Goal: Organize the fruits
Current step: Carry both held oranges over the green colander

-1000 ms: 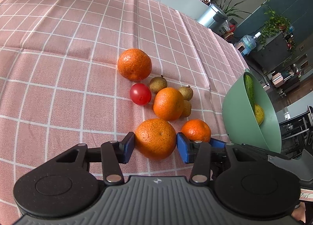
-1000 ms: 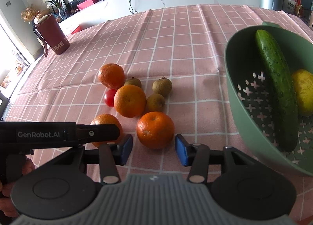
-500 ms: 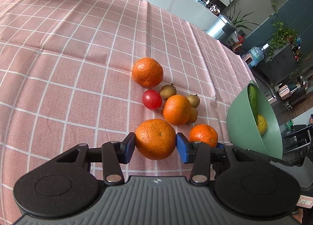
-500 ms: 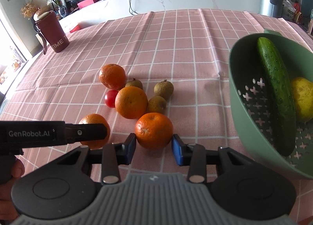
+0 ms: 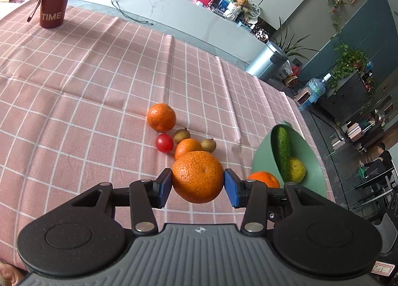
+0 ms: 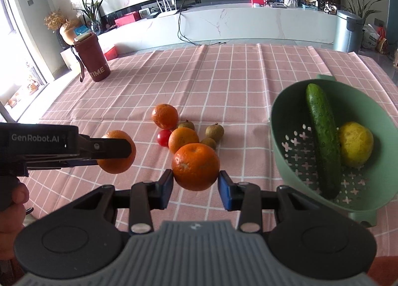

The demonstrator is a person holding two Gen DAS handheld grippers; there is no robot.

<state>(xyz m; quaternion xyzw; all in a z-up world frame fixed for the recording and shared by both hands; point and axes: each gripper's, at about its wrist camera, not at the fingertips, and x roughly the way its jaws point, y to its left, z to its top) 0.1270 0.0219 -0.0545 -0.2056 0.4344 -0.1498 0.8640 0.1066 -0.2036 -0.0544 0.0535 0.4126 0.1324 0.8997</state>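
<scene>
In the left wrist view my left gripper (image 5: 197,184) is shut on a large orange (image 5: 197,179), held above the pink checked cloth. My right gripper (image 6: 195,184) is shut on a smaller orange (image 6: 195,166), also clear of the cloth. On the cloth lie two more oranges (image 6: 165,116) (image 6: 183,139), a cherry tomato (image 6: 163,137) and three brown longans (image 6: 215,132). The green colander (image 6: 281,136) stands to the right with a cucumber (image 6: 323,141) and a yellow citrus (image 6: 355,144) in it. In the right wrist view the left gripper (image 6: 109,151) hangs at the left with its orange (image 6: 117,159).
A dark red tumbler (image 6: 93,59) marked TIME stands at the far left of the table. A hand (image 6: 15,196) holds the left gripper's handle. The table's far edge meets a white counter with cables. Bare cloth lies in front of the colander.
The right gripper's jaws closed onto the smaller orange. Both grippers then rose, each lifting its orange off the cloth, and the loose fruit now looks farther away.
</scene>
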